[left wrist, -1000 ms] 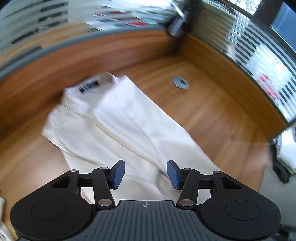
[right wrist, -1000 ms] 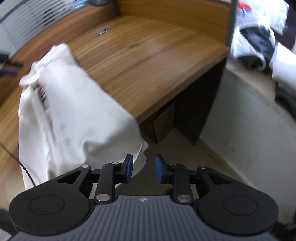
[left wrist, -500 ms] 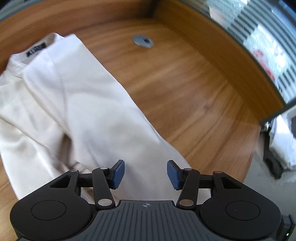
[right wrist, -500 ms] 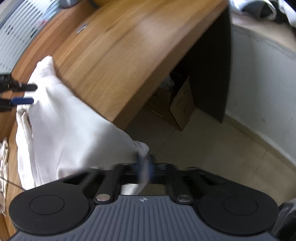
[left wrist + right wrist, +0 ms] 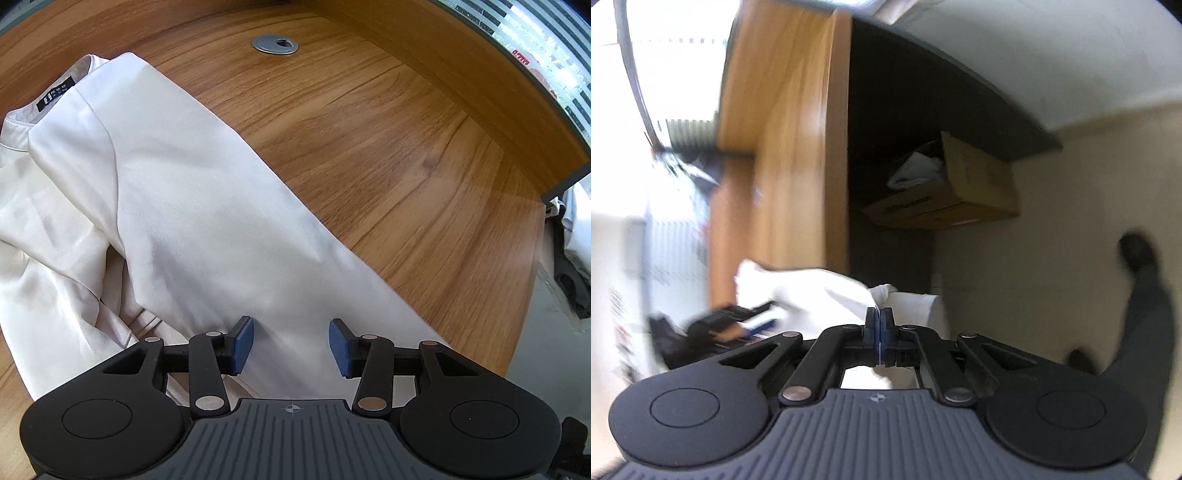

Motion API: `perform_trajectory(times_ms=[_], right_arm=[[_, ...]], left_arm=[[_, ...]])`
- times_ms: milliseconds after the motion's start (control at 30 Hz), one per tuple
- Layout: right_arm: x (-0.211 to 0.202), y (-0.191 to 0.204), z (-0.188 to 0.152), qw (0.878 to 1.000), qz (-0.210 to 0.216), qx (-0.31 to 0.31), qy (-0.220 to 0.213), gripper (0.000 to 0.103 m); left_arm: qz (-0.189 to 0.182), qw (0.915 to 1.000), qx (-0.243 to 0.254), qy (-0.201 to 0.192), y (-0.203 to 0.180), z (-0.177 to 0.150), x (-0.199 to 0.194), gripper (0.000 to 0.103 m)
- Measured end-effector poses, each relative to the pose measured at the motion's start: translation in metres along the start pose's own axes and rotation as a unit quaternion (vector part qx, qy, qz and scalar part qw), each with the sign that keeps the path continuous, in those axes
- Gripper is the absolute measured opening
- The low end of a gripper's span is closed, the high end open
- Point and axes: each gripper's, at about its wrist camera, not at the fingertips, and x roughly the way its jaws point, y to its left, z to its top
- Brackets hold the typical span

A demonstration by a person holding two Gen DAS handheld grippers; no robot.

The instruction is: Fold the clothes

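**Two hand-held grippers at one cream shirt on a wooden counter**

Two hand-held grippers work on the same garment. The left hand-held gripper (image 5: 290,345) points steeply down over the lower part of the cream shirt (image 5: 192,206). Its blue pads (image 5: 242,345) stand apart and are closing, with smooth cloth lying under the gap between them; the pads do not press on the cloth. The shirt lies spread on the counter (image 5: 406,155), with its collar and a small black label (image 5: 55,96) at the far left, and one folded panel running in a diagonal toward the near right edge. Loose folds gather on the left side of the pads.

The right hand-held gripper (image 5: 880,334) has its pads pressed together, and a thin edge of the white cloth is pinched between them. In this tilted, blurred view the shirt hangs over the counter edge (image 5: 834,147), just in front of the pads.

The counter is of warm brown wood with a round metal cable hole (image 5: 275,44) far behind the shirt. Under the counter stands an open cardboard box (image 5: 960,192) on a pale floor (image 5: 1052,206). At the right a dark trouser leg (image 5: 1145,325) of a person shows.
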Motion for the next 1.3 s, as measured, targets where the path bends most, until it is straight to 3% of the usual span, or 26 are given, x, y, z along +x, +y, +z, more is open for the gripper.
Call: perform_trajectory(times_ms=[133, 267, 333, 433, 500, 667, 767, 900, 933, 967, 1000, 1067, 1167, 1300], right_arm=[[-0.014, -0.016, -0.025, 0.993, 0.077, 0.085, -0.024, 0.001], [-0.014, -0.036, -0.042, 0.97, 0.147, 0.185, -0.062, 0.001], [-0.008, -0.048, -0.047, 0.962, 0.142, 0.223, -0.068, 0.001], [-0.01, -0.055, -0.043, 0.97, 0.056, 0.224, -0.071, 0.004], [-0.02, -0.053, -0.038, 0.979, -0.015, 0.194, -0.065, 0.006], [-0.039, -0.02, -0.014, 0.992, -0.111, 0.059, -0.034, 0.006], [-0.04, 0.013, 0.003, 0.989, -0.14, -0.044, -0.016, 0.006], [-0.029, 0.055, 0.029, 0.975, -0.139, -0.174, 0.024, 0.008], [-0.026, 0.066, 0.036, 0.968, -0.138, -0.205, 0.036, 0.018], [-0.024, 0.078, 0.042, 0.96, -0.132, -0.24, 0.053, 0.036], [-0.022, 0.09, 0.048, 0.951, -0.125, -0.274, 0.071, 0.042], [-0.01, 0.113, 0.057, 0.924, -0.111, -0.348, 0.117, 0.044], [0.014, 0.143, 0.066, 0.867, -0.086, -0.454, 0.19, 0.05], [0.032, 0.168, 0.074, 0.794, -0.047, -0.546, 0.262, 0.054]], left_arm=[[-0.01, 0.9999, -0.009, -0.003, 0.005, 0.0, -0.003, 0.048], [-0.018, 0.9997, -0.015, -0.006, 0.008, 0.0, -0.004, 0.048], [-0.019, 0.9997, -0.015, -0.009, 0.008, -0.001, -0.005, 0.049], [-0.019, 0.9997, -0.011, -0.013, 0.007, -0.002, -0.005, 0.05], [-0.019, 0.9997, -0.008, -0.015, 0.006, -0.003, -0.006, 0.052], [-0.029, 0.9986, 0.006, -0.043, 0.001, -0.009, -0.02, 0.052], [-0.041, 0.9968, 0.012, -0.067, -0.001, -0.02, -0.04, 0.053], [-0.034, 0.9943, 0.028, -0.097, -0.007, -0.046, -0.068, 0.056], [-0.028, 0.9938, 0.032, -0.102, -0.009, -0.054, -0.075, 0.056], [-0.022, 0.9934, 0.035, -0.107, -0.01, -0.062, -0.082, 0.057], [-0.012, 0.993, 0.039, -0.11, -0.013, -0.07, -0.087, 0.058], [0.006, 0.9924, 0.047, -0.113, -0.016, -0.086, -0.098, 0.06], [0.027, 0.9922, 0.047, -0.113, -0.019, -0.111, -0.113, 0.061], [0.059, 0.992, 0.007, -0.111, -0.018, -0.148, -0.126, 0.063]])
